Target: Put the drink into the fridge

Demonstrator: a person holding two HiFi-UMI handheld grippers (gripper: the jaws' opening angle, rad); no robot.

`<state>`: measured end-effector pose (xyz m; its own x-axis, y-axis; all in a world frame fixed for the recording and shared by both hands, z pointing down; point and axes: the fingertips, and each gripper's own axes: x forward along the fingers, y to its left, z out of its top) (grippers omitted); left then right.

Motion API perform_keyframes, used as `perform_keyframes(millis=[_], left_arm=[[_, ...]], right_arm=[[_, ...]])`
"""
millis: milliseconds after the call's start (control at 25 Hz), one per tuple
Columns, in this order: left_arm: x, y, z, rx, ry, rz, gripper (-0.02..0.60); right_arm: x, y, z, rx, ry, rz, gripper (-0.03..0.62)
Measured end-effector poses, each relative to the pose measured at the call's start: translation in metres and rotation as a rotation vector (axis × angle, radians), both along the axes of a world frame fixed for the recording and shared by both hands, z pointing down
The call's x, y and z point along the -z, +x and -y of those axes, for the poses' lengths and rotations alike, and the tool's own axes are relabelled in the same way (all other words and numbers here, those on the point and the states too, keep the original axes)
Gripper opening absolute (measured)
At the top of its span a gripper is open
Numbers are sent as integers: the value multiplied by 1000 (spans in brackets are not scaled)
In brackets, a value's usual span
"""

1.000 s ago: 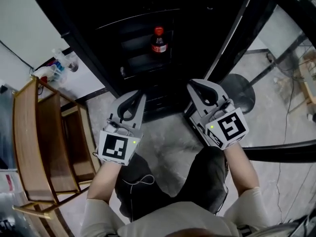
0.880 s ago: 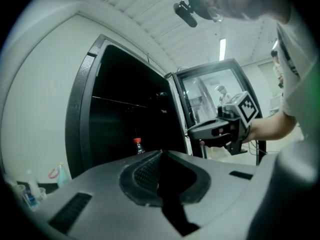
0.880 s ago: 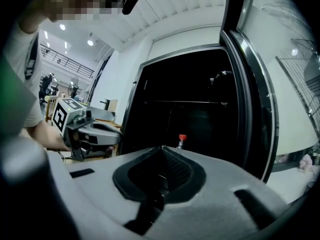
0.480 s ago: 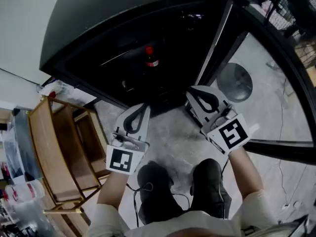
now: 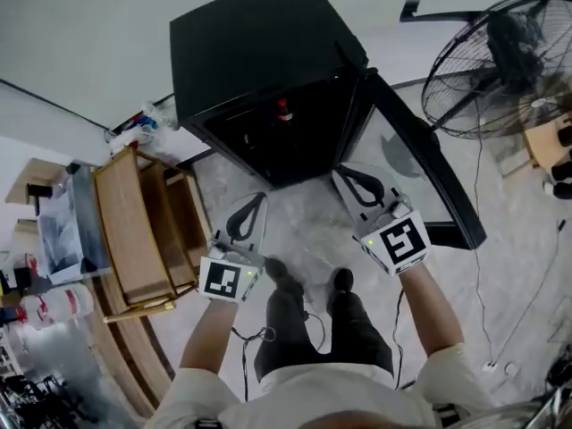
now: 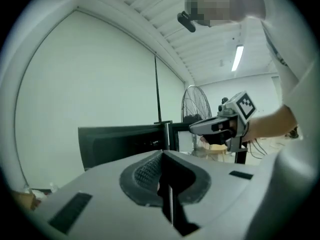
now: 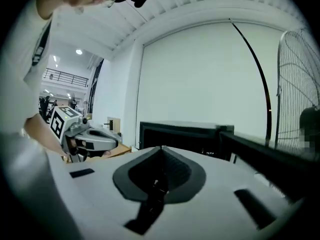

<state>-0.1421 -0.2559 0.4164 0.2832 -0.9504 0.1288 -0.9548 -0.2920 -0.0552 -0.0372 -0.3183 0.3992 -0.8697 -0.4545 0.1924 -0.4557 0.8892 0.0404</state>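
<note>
We hold both tools out before us, each with its jaws pressed together on nothing: the left gripper (image 5: 254, 206) at eleven o'clock, the right gripper (image 5: 349, 179) at one. The drink (image 5: 283, 111) stands inside the fridge (image 5: 259, 43) at twelve o'clock, well apart from both. The door (image 5: 429, 166) hangs open toward two o'clock, with a fan (image 5: 500, 61) beyond it. A rack (image 5: 134, 231) sits at nine.

I wore a pale short-sleeved shirt (image 5: 295, 399), dark trousers (image 5: 357, 333) and dark shoes (image 5: 342, 281); my grey left gripper (image 5: 259, 197) and right gripper (image 5: 340, 172) each bore a white cube (image 5: 226, 279) with black square markers and a small green light (image 5: 369, 242).
</note>
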Motion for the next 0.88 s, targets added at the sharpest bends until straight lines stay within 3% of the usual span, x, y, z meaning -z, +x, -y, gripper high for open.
perform_keyframes(millis=[240, 520, 760, 880], left_arm=[[102, 16, -62, 45, -12, -29, 8], [179, 53, -142, 14, -32, -77, 8], [217, 44, -206, 64, -24, -163, 8], [225, 36, -236, 66, -19, -165, 8]], right_arm=[[92, 23, -48, 10, -25, -7, 6], [168, 53, -109, 15, -74, -24, 6], [198, 57, -166, 0, -53, -30, 6], [210, 57, -195, -21, -35, -24, 6]])
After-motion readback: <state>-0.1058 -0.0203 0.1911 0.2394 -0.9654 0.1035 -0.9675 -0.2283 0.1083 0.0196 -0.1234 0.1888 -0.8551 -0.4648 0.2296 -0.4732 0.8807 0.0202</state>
